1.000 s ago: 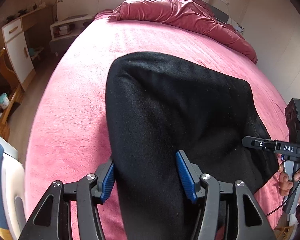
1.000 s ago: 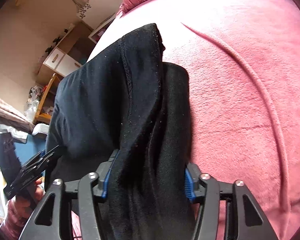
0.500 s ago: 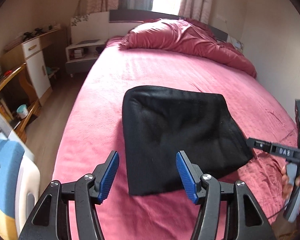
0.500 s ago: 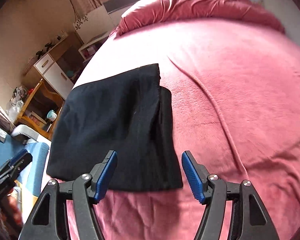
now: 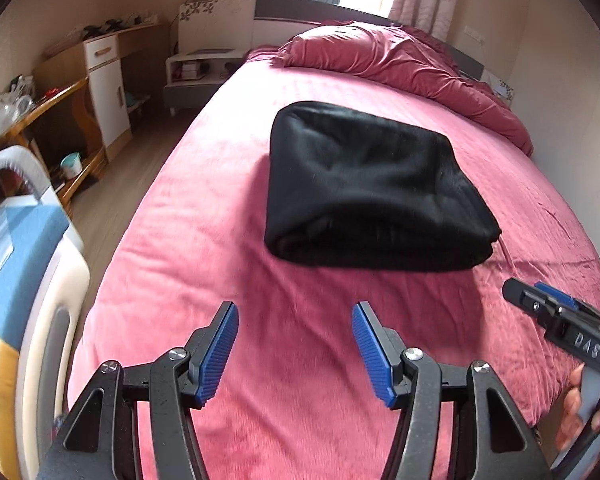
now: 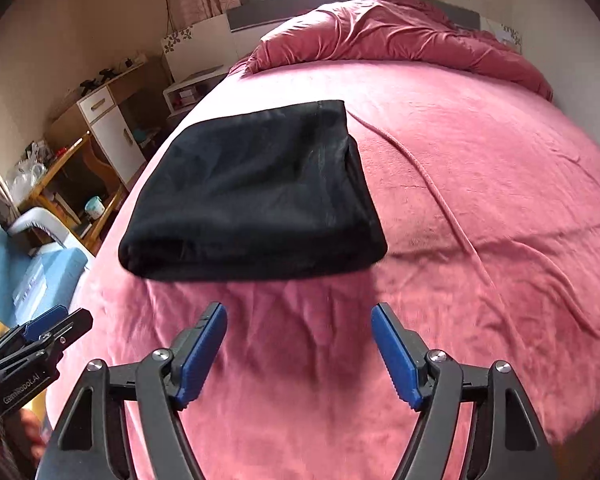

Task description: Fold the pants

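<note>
Left wrist view: my left gripper point(image 5: 295, 350) stands released, nothing between its jaws, only bare bed point(image 5: 228, 208) under them. The pants point(image 5: 370, 196) lie ahead as a compact black stack in the middle of the bed, well apart from my fingertips. A second ago black cloth filled the gap between these jaws; half a second ago the stack lay just past the tips; now it sits farther off. My right gripper point(image 5: 548, 306) shows at the right edge, clear of the cloth.

Right wrist view: my right gripper point(image 6: 298, 354) is opening, with nothing between its jaws. A second ago it was clenched on a thick fold of the pants point(image 6: 256, 196); that fold now rests flat on the stack. The left gripper point(image 6: 48, 326) appears low at the left, off the cloth.

Judgement: the last fold is laid and both grippers are backing away. The stack looks square, with one seamed edge on top. The task appears complete or nearly so.
</note>
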The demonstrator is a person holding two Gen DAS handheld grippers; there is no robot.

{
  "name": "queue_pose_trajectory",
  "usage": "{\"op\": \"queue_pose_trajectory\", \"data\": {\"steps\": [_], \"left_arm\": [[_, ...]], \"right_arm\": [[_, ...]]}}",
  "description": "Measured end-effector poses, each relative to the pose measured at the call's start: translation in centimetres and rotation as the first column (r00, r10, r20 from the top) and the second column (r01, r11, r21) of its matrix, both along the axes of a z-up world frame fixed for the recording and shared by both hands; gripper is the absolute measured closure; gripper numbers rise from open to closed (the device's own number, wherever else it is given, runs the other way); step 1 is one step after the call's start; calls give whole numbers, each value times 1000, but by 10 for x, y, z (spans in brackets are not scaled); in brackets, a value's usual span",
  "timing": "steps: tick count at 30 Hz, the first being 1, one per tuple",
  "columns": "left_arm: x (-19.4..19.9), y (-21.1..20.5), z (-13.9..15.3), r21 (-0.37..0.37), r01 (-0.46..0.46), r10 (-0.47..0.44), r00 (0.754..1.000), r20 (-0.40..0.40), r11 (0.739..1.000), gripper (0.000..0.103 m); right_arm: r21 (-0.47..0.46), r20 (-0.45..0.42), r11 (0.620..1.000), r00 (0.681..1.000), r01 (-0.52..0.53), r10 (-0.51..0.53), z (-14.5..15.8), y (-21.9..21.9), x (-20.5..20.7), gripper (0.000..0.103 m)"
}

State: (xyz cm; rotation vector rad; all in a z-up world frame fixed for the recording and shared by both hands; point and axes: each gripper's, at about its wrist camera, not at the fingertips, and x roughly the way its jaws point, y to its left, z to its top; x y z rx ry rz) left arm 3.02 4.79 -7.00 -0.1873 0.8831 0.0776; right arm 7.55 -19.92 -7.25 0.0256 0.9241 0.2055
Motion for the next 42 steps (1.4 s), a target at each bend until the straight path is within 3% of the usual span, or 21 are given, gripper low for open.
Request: {"op": "queue_pose_trajectory", "data": {"steps": [7, 16, 42], "left_arm": [[-18, 4, 15, 8, -33, 33, 999, 42, 999, 42], [-23, 3, 25, 35, -26, 23, 997, 72, 999, 38], [-25, 0, 24, 47, -37, 34, 997, 63, 998, 38]], "right_arm": [[-69, 18, 997, 999, -28, 29, -9, 17, -24, 26], [-75, 31, 997, 999, -5, 7, -5, 16, -30, 24], [-87, 34, 996, 999, -10, 13, -4, 17, -29, 23]]}}
